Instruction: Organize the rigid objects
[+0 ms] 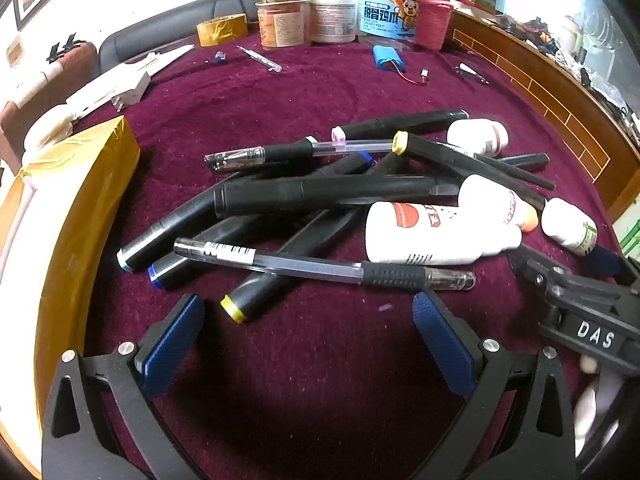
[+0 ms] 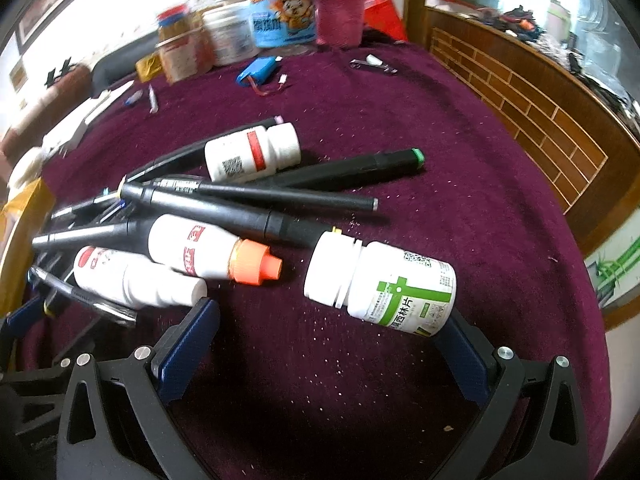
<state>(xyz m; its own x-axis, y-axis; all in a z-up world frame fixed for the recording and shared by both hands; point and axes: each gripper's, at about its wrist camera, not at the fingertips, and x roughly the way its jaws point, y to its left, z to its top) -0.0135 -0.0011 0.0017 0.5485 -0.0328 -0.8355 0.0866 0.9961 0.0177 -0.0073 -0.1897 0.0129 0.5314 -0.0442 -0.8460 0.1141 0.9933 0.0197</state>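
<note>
Right wrist view shows a white bottle with a green label (image 2: 384,286) lying on its side on the maroon surface (image 2: 400,112), just ahead of the right tool (image 2: 328,320), whose blue fingers (image 2: 188,344) are spread wide with nothing between them. Left of it lies a heap of black markers (image 1: 320,192), clear pens (image 1: 320,266) and other white bottles (image 1: 432,236). Before that heap, the left tool (image 1: 308,320) is likewise spread and empty. A gold-taped box (image 1: 72,208) stands at the left edge.
</note>
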